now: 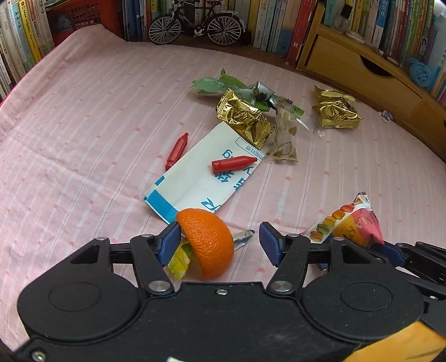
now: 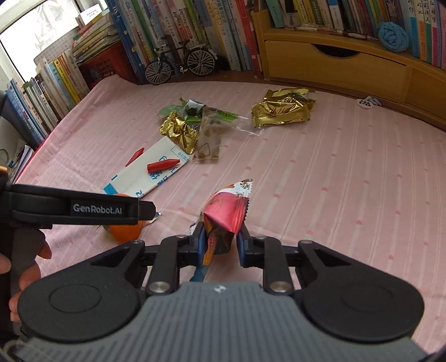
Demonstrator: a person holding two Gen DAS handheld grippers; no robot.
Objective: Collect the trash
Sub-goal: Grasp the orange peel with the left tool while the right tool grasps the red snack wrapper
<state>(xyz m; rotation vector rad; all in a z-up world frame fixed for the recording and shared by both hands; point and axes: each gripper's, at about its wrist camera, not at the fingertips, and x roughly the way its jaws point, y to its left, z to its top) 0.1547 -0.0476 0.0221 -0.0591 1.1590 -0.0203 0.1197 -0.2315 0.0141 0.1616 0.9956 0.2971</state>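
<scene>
Between the wide-apart fingers of my open left gripper (image 1: 220, 242) lies an orange peel half (image 1: 209, 245), dome up on the pink bedsheet and touching the left pad. A yellow-green wrapper scrap (image 1: 179, 260) pokes out beneath it. My right gripper (image 2: 221, 240) is shut on a pink macaron snack wrapper (image 2: 227, 211), held just above the sheet. The left wrist view has that wrapper (image 1: 354, 222) at the right, beside the peel. Further out lie two gold wrappers (image 1: 245, 119) (image 1: 337, 111), a green wrapper (image 1: 214, 83), a clear wrapper (image 1: 284, 136) and a white-and-blue packet (image 1: 195, 178).
Two red crayon-like sticks (image 1: 232, 164) (image 1: 177, 150) rest on and beside the packet. A model bicycle (image 1: 195, 25) and rows of books line the far edge. A wooden drawer unit (image 2: 348, 66) stands at the back right. A hand (image 2: 25, 267) holds the left gripper's handle.
</scene>
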